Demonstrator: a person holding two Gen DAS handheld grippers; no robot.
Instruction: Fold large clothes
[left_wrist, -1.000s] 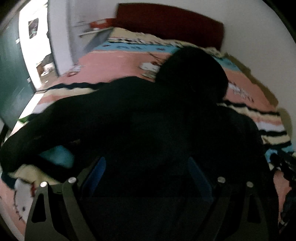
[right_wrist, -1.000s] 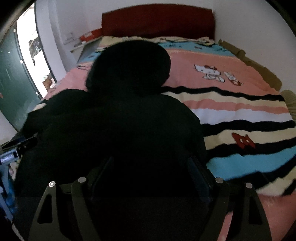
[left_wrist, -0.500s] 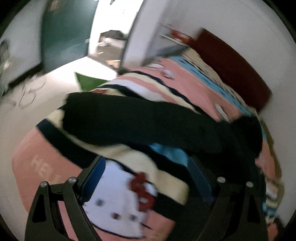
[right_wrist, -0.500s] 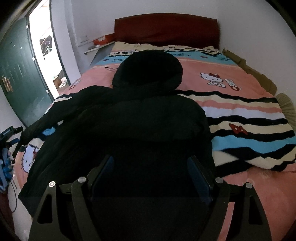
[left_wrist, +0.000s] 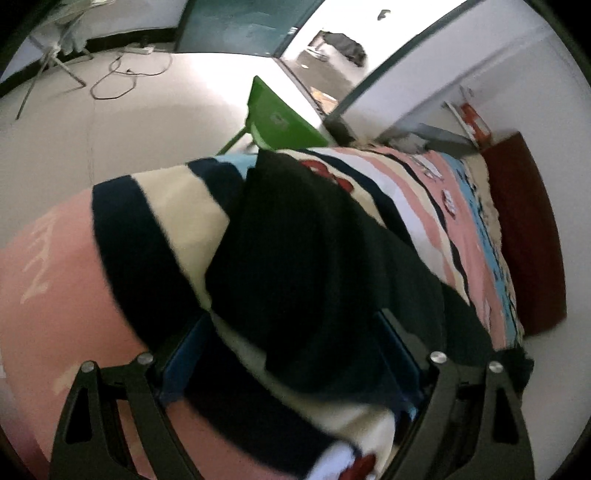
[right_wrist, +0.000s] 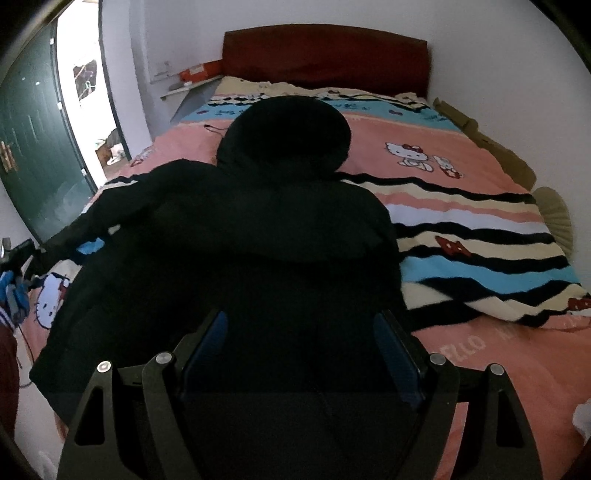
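Left gripper (left_wrist: 291, 369) jaws closing around black coat (right_wrist: 229, 266) sleeve (left_wrist: 295, 258), unclamped; right gripper (right_wrist: 301, 354) jaws apart above coat. Risk: shallow bite, sleeve slipping.

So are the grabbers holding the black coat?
No. The left gripper is closing around its sleeve but not pinching it; the right gripper hovers open above the coat.
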